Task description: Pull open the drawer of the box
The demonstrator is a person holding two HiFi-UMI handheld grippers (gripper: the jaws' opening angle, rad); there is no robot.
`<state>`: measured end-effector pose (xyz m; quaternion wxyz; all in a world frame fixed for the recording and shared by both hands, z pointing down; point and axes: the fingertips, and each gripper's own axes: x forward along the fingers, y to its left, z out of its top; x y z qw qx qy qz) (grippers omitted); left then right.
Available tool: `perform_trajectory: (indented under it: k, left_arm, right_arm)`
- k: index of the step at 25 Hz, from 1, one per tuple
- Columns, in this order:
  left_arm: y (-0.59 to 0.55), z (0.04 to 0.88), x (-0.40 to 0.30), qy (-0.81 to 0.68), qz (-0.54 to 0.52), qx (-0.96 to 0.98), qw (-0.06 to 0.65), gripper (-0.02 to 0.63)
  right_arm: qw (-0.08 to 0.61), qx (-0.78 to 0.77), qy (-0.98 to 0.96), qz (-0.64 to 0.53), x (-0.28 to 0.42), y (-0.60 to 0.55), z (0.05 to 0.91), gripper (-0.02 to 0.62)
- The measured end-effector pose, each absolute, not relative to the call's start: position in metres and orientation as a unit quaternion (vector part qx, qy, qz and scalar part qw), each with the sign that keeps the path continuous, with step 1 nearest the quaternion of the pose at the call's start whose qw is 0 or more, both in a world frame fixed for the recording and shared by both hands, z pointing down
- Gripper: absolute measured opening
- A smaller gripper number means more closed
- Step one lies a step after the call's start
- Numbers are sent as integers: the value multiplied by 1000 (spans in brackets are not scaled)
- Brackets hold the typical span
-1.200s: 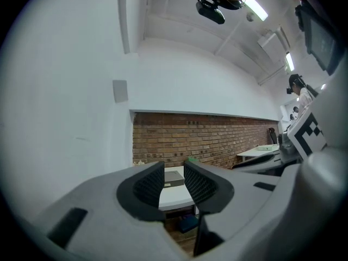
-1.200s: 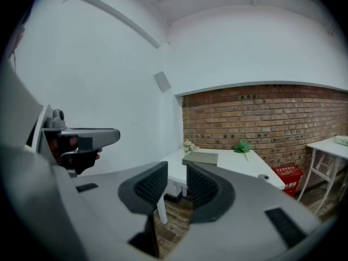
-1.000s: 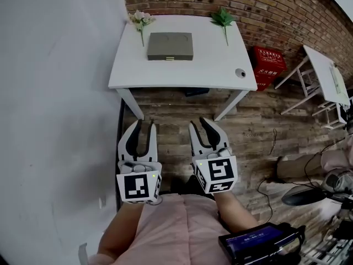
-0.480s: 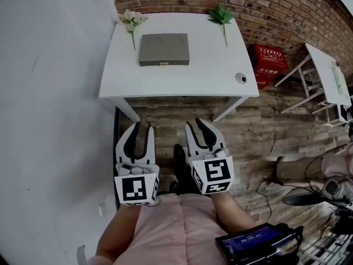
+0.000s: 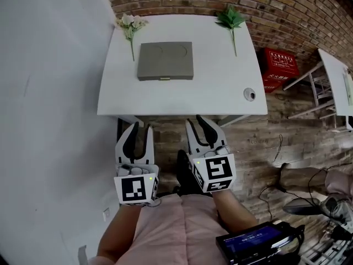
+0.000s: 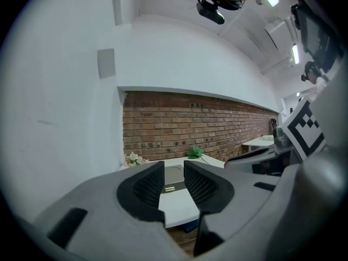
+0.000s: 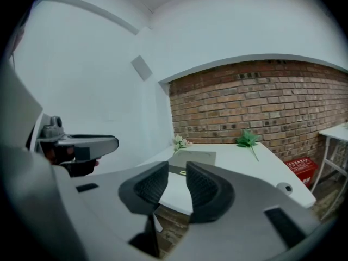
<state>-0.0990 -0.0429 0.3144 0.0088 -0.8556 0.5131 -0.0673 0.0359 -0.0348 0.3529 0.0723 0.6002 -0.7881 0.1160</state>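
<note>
Head view: grey box lies flat on the white table, upper centre of the frame. A small pull sits on its lower edge and the drawer looks shut. White flowers lie at the box's upper left, a green sprig at its upper right. Left gripper and right gripper are side by side below the table's lower edge. Both have jaws partly apart with nothing between them, well apart from the box.

- A white worktop is shown, with a flat grey box laid left of centre.
- White flowers and a green sprig are laid at the far corners.
- A round fitting, possibly a cable hole, is set front right.
</note>
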Motion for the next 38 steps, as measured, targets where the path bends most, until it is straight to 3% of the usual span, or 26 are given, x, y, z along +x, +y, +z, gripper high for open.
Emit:
perform_trajectory:
  k: [12,23,38]
  left_arm:
    - [-124,301,-66,516,-73,-853,24,115]
    - [-171,277,-77,525,-54,-848,41,115]
    - [-269,322,-93,484,-81,-871,8,85]
  right_arm:
    - [45,586,-801,111,61,-124,339,103]
    - [41,586,-804,93,54,-171,314,101]
    - [73,611,-770,170,38,-238,373,101]
